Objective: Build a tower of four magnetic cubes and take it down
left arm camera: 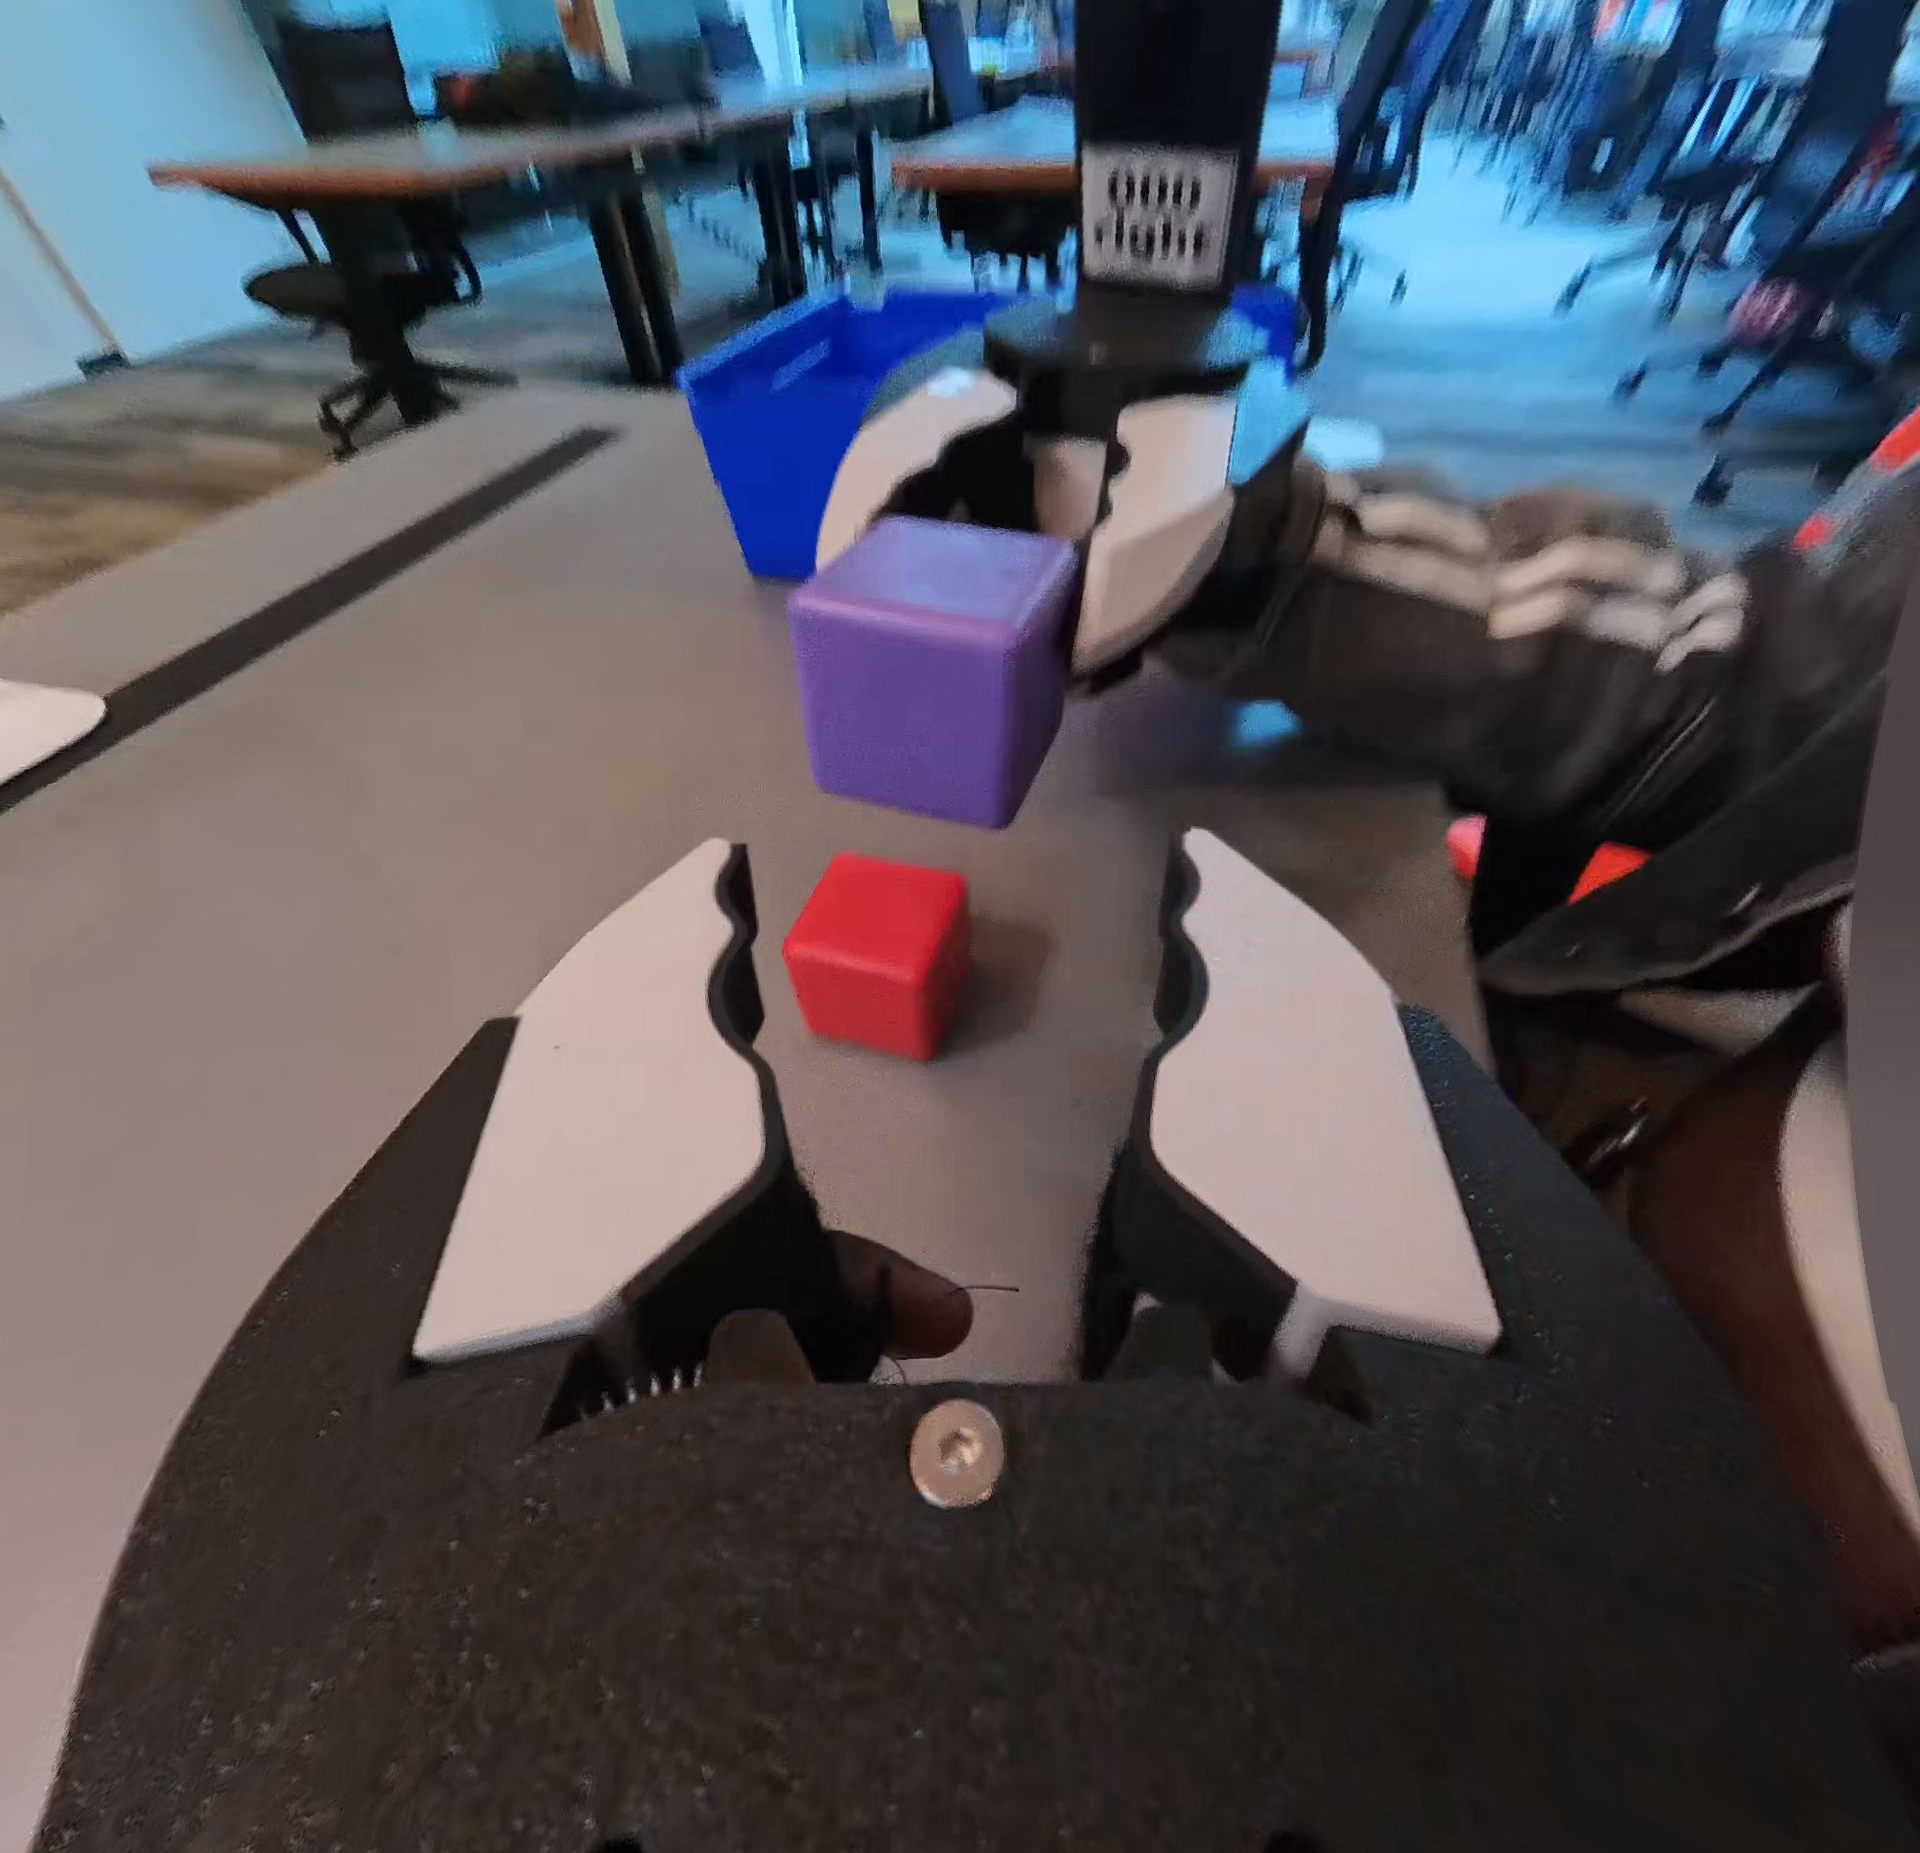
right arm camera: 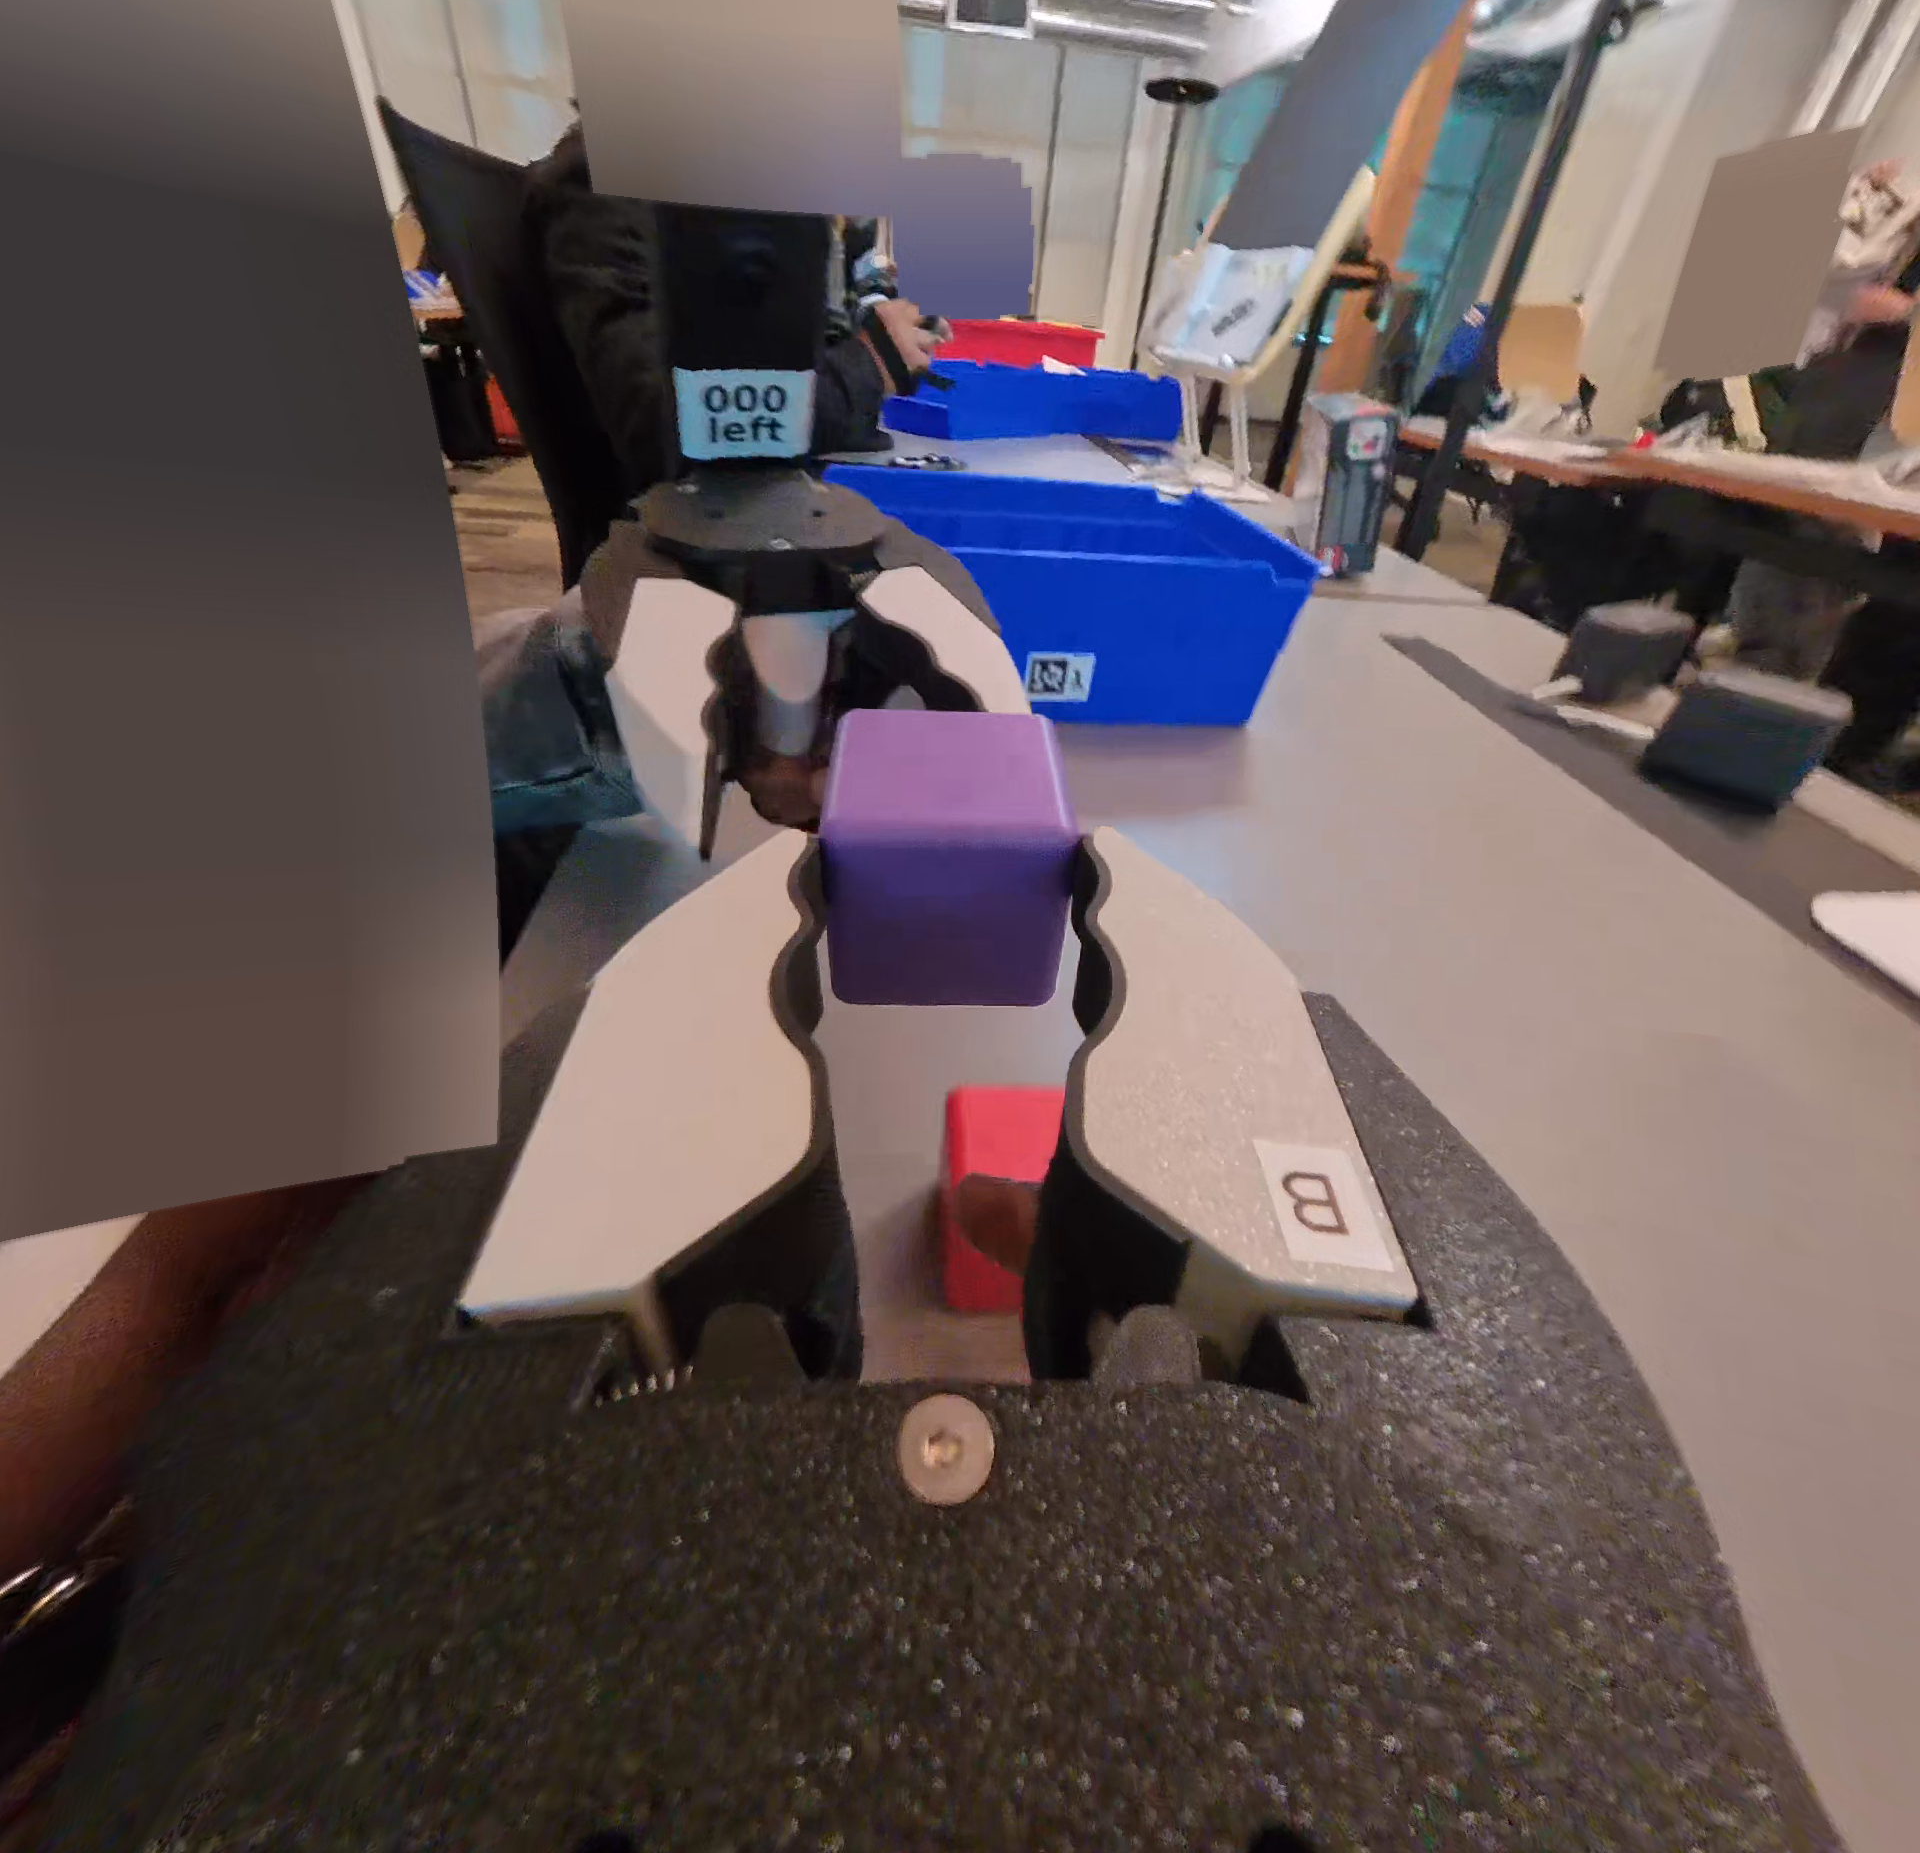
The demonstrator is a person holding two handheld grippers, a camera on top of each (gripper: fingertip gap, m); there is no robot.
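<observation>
My right gripper (right arm camera: 945, 899) is shut on a purple cube (right arm camera: 948, 868) and holds it in the air above the grey table (right arm camera: 1455, 972). In the left wrist view the purple cube (left arm camera: 930, 671) hangs from the right gripper (left arm camera: 966, 546), above and beyond a red cube (left arm camera: 878, 956). The red cube rests on the table between the tips of my left gripper (left arm camera: 956, 868), which is open and touches nothing. In the right wrist view the red cube (right arm camera: 997, 1195) lies low between my right fingers, below the purple cube. The left gripper (right arm camera: 821, 681) shows behind the purple cube there.
A blue bin (right arm camera: 1122, 598) stands on the table beyond the cubes; it also shows in the left wrist view (left arm camera: 790, 432). More blue and red bins (right arm camera: 1039, 390) stand farther back. Dark boxes (right arm camera: 1745, 743) sit at the right. A sleeved arm (left arm camera: 1507, 640) lies right. A black strip (left arm camera: 343, 577) crosses the table. The tips of one gripper are about 4 cm away from the tips of the other.
</observation>
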